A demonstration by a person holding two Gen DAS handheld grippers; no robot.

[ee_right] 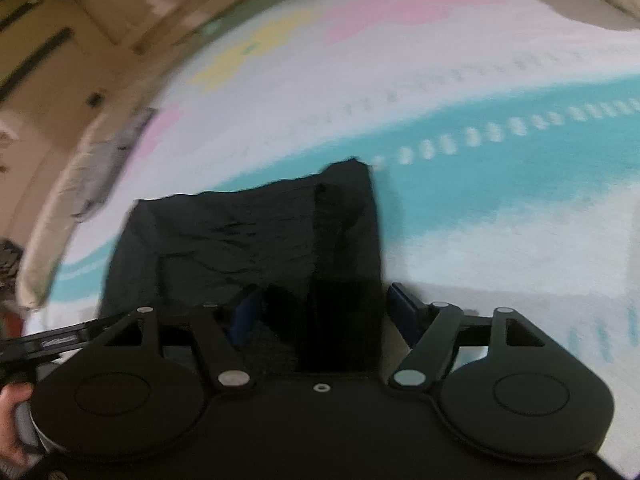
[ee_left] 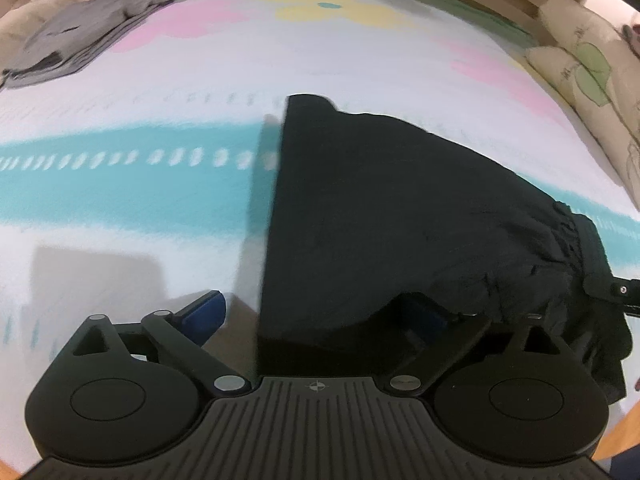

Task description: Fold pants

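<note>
Now folded black fabric pants (ee_left: 380, 216) lie on white mat with teal stripe (ee_left: 120, 192); left gripper (ee_left: 320, 312) spread wide, right gripper (ee_right: 324, 312) apart too, both straddling pants' near edge, neither pinching

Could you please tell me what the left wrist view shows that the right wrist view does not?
Only the left wrist view shows the grey folded clothes at the far left and the leaf-print cushion at the right edge. Only the right wrist view shows a hand at its lower left corner. Both show the black pants lying on the patterned mat, and each shows its own gripper, left gripper and right gripper, open astride the pants' near edge.
</note>
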